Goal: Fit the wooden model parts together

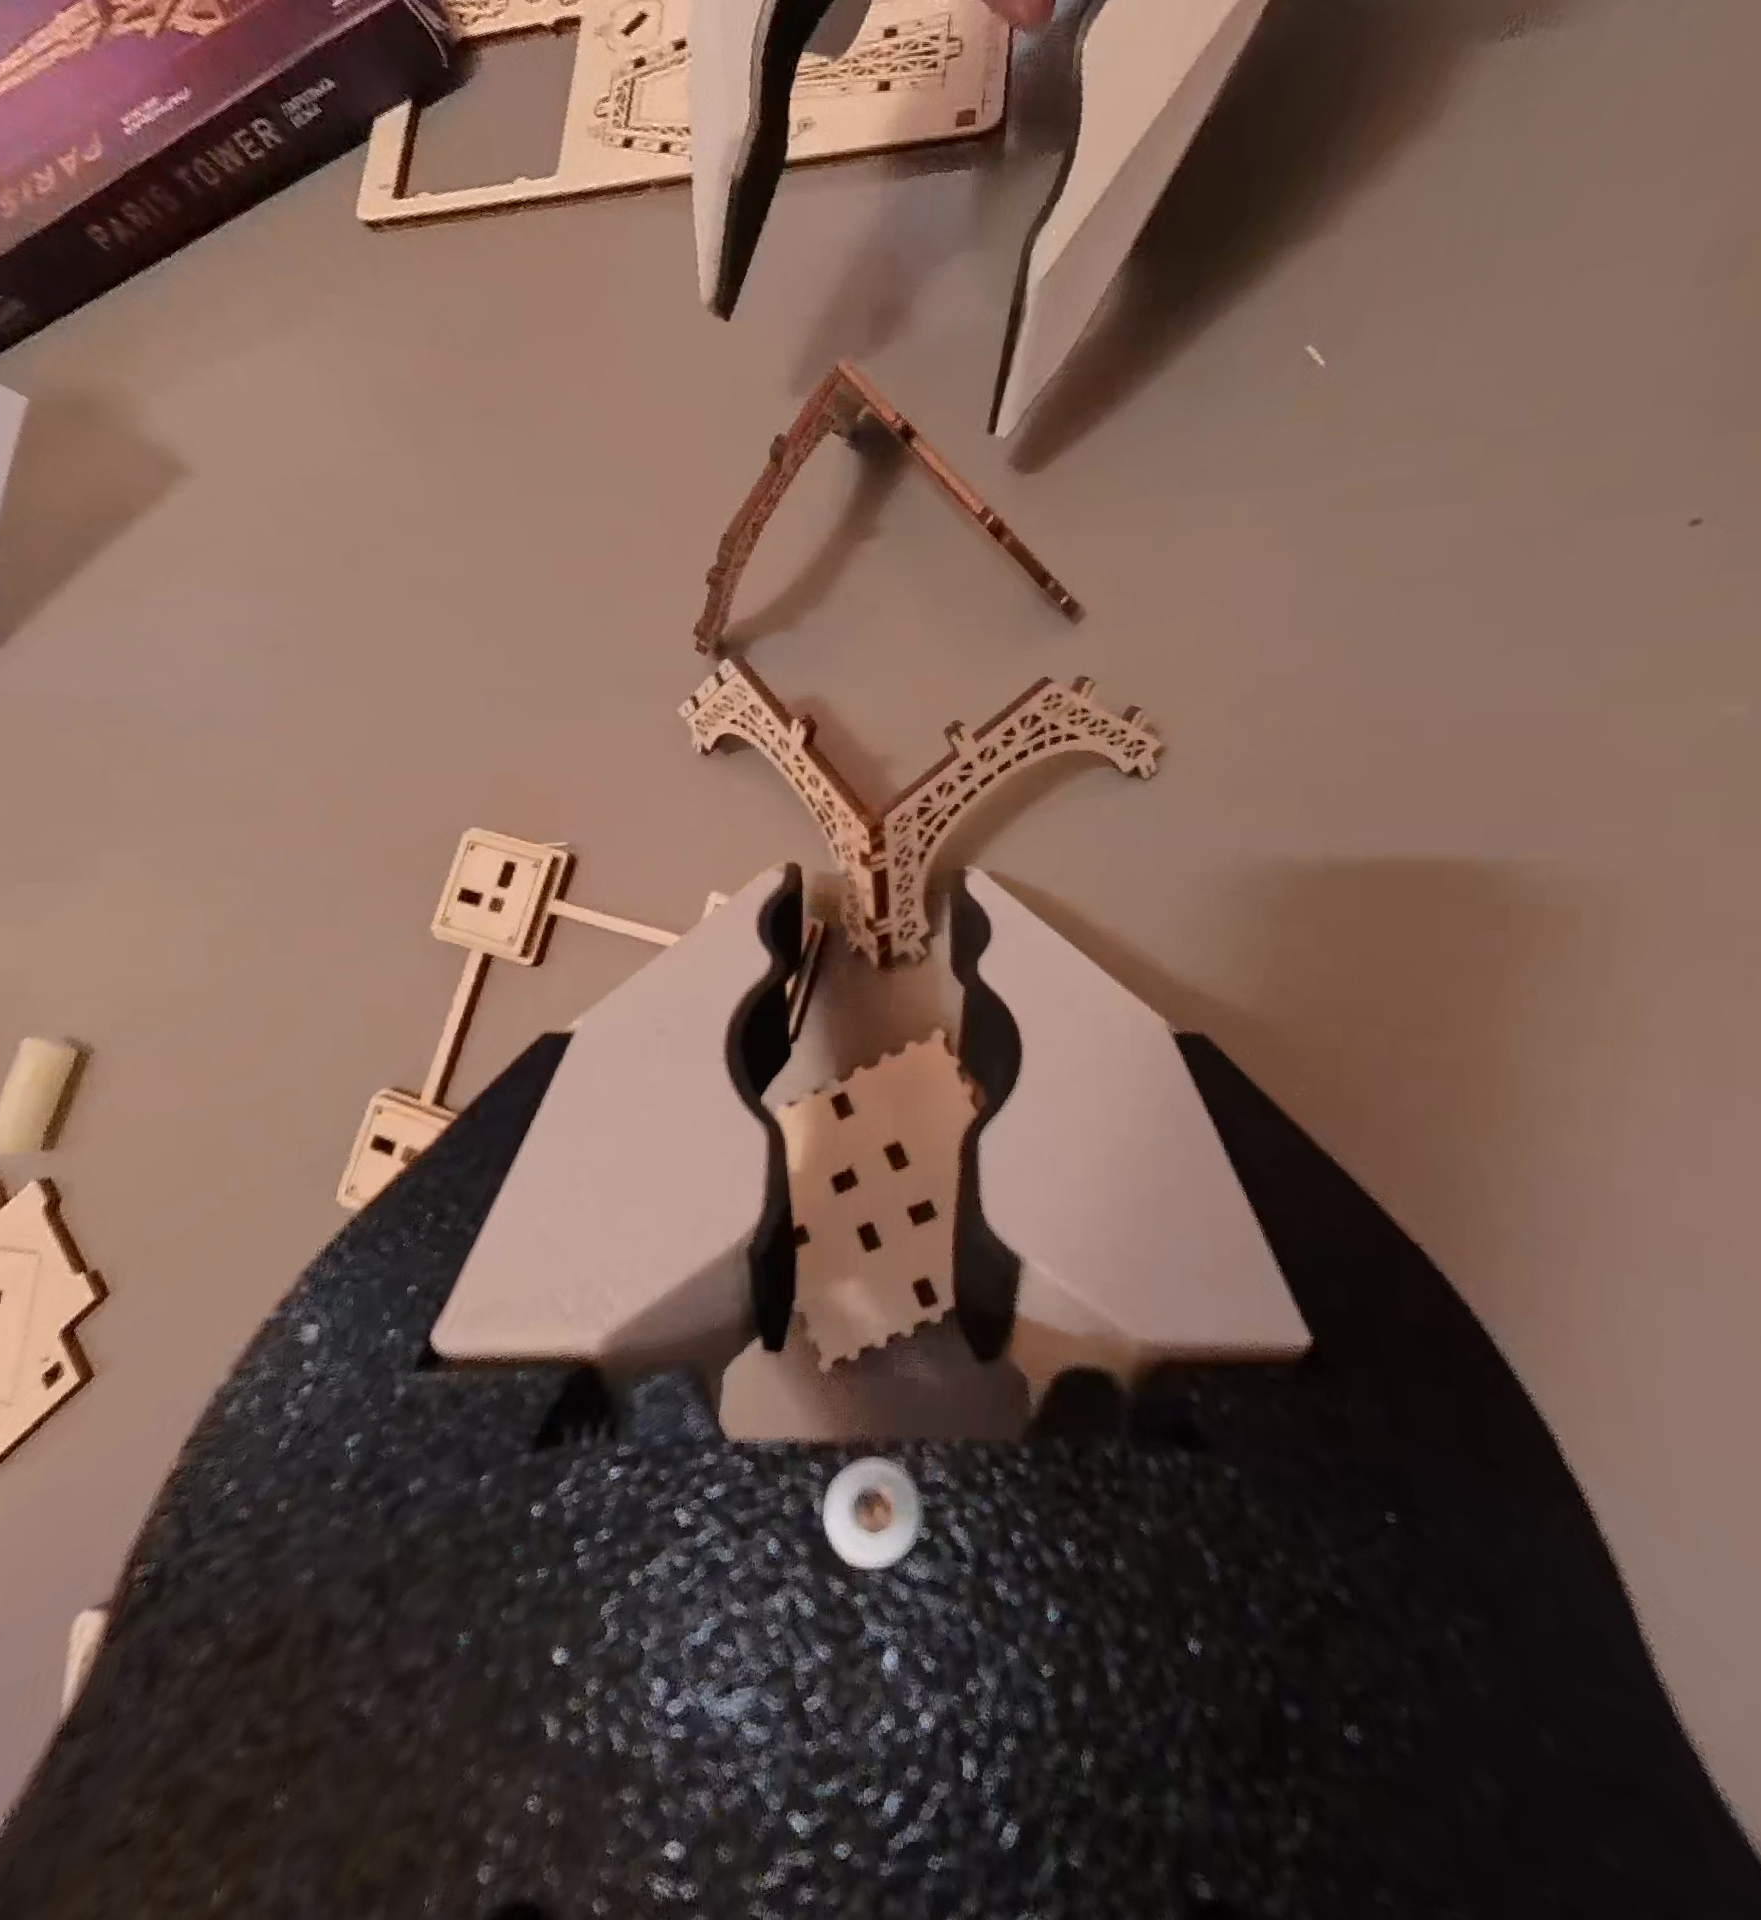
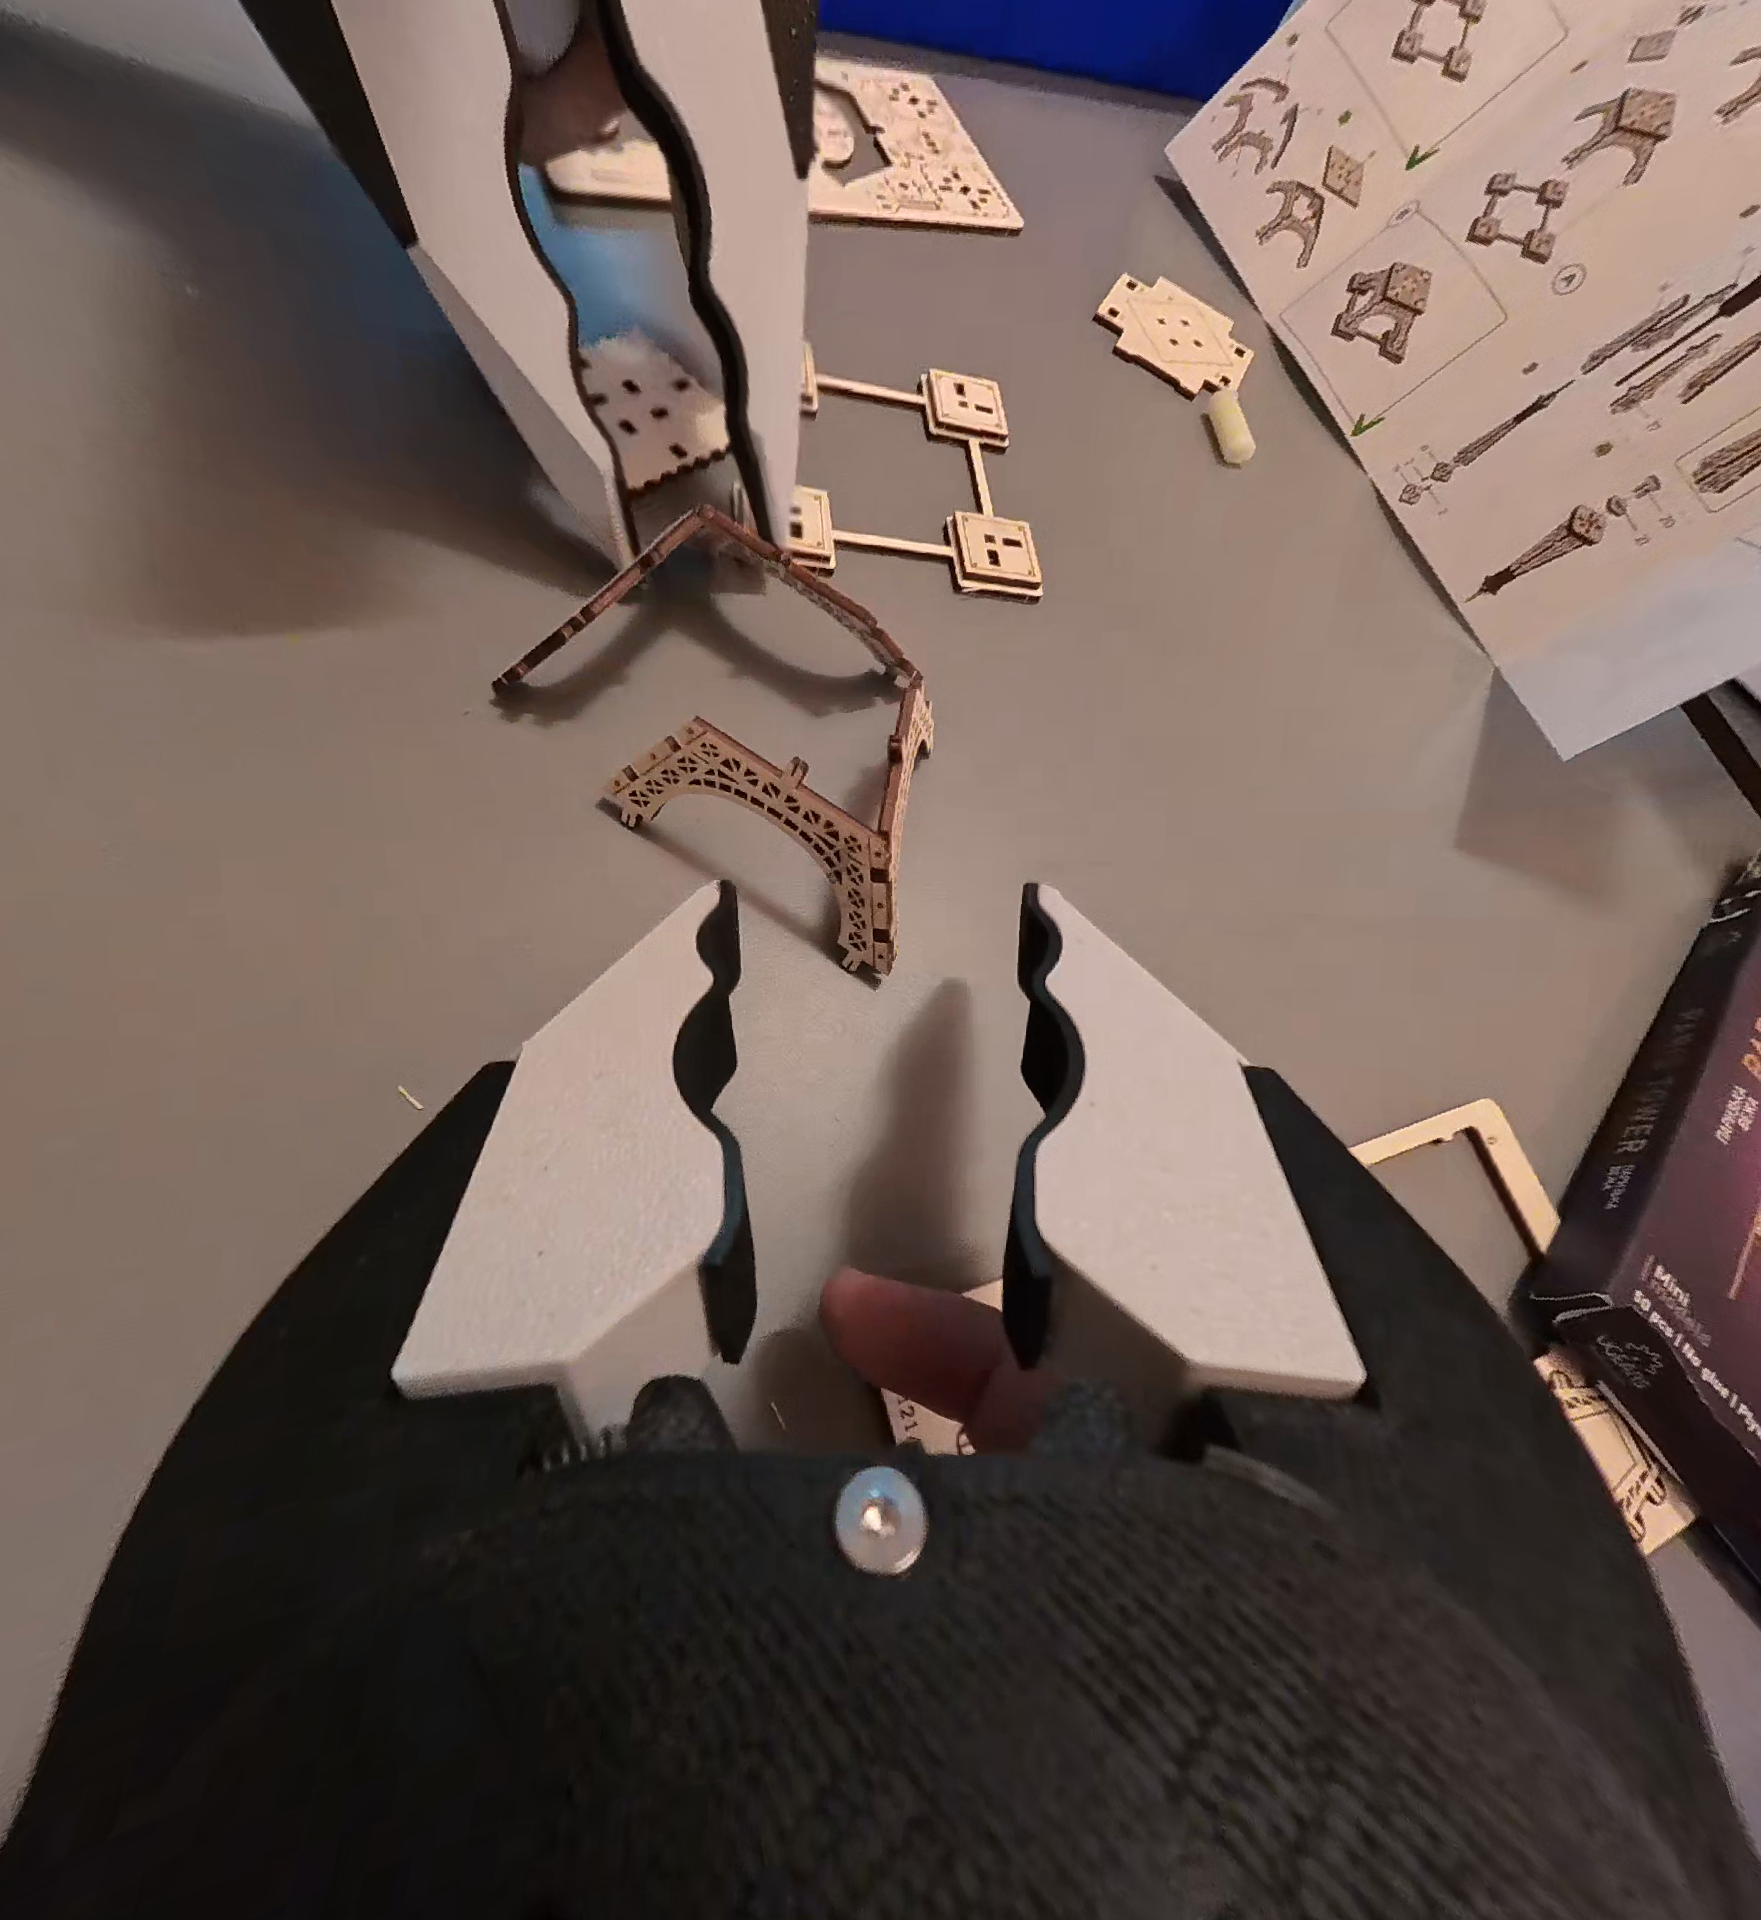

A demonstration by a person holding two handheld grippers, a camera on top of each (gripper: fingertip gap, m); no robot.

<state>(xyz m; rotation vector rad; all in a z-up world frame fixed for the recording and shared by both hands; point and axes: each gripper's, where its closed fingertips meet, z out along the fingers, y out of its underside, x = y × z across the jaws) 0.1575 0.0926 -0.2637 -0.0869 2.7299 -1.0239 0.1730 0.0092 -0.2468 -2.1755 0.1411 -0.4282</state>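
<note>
- A grey table (image 2: 232, 727) carried everything.
- Four joined lattice arches (image 2: 772, 748) stood at the centre of the right wrist view.
- A square frame with corner blocks (image 2: 959, 488) lay above them.
- A dark box (image 2: 1728, 1247) sat at the right edge.
- An instruction sheet (image 2: 1582, 312) filled the upper right.

Black speckled gripper bodies, grey wavy-edged fingers (image 1: 647, 1122), silver screws (image 2: 879, 1521).

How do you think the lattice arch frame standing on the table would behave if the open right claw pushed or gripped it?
The lattice arch frame looks thin and laser-cut, so probably light and fragile. It stands on narrow feet with one corner unclosed, so a push would likely slide, tip or flex it. The right claw should grip gently.
</note>
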